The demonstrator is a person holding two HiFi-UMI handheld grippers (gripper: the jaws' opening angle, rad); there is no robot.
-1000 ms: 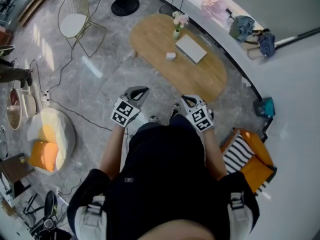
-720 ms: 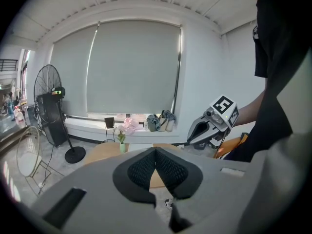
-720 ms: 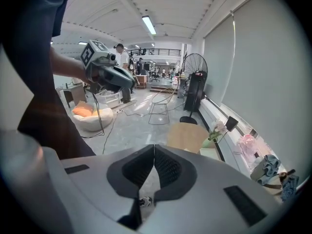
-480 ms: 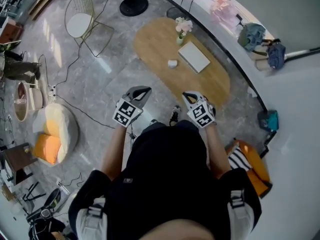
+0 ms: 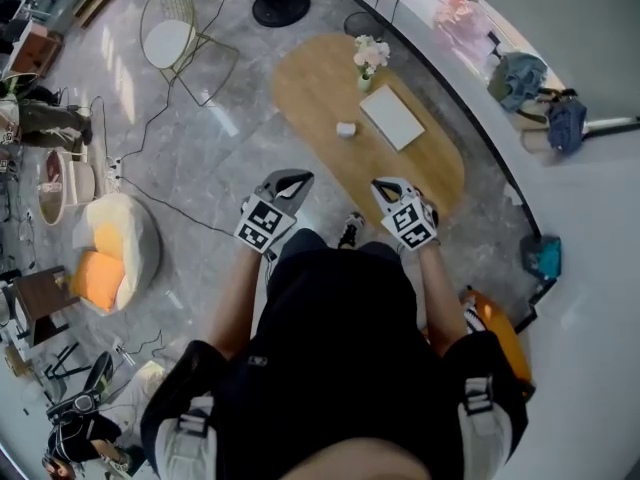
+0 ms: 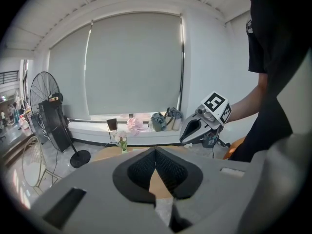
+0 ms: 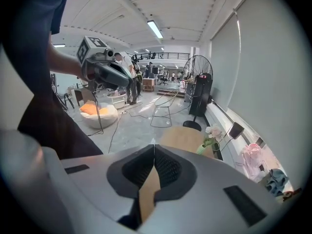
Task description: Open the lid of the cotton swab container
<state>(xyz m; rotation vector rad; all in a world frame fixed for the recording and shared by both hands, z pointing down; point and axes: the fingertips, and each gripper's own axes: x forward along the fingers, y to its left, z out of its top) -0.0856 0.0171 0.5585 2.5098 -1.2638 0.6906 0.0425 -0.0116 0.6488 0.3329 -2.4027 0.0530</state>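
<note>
A small white container (image 5: 346,129) stands on the oval wooden table (image 5: 310,88), beside a flat white slab (image 5: 392,117) and a vase of flowers (image 5: 368,63). I hold both grippers in front of my body, short of the table's near edge. My left gripper (image 5: 296,176) is shut with nothing in it, its jaws meeting tip to tip (image 6: 155,150). My right gripper (image 5: 381,184) is likewise shut and empty (image 7: 154,147). Each gripper view shows the other gripper (image 6: 202,126) (image 7: 109,73) held in the air. The container is hidden in both gripper views.
A wire chair (image 5: 175,38) and a fan base (image 5: 280,6) stand beyond the table's left end. A beanbag with an orange cushion (image 5: 108,263) lies at the left, with cables across the floor. Bags sit on the curved window ledge (image 5: 520,73). An orange seat (image 5: 497,334) is at my right.
The person has stepped toward the table, so it sits nearer in the head view. Both grippers stay shut and keep their place in front of the body.
</note>
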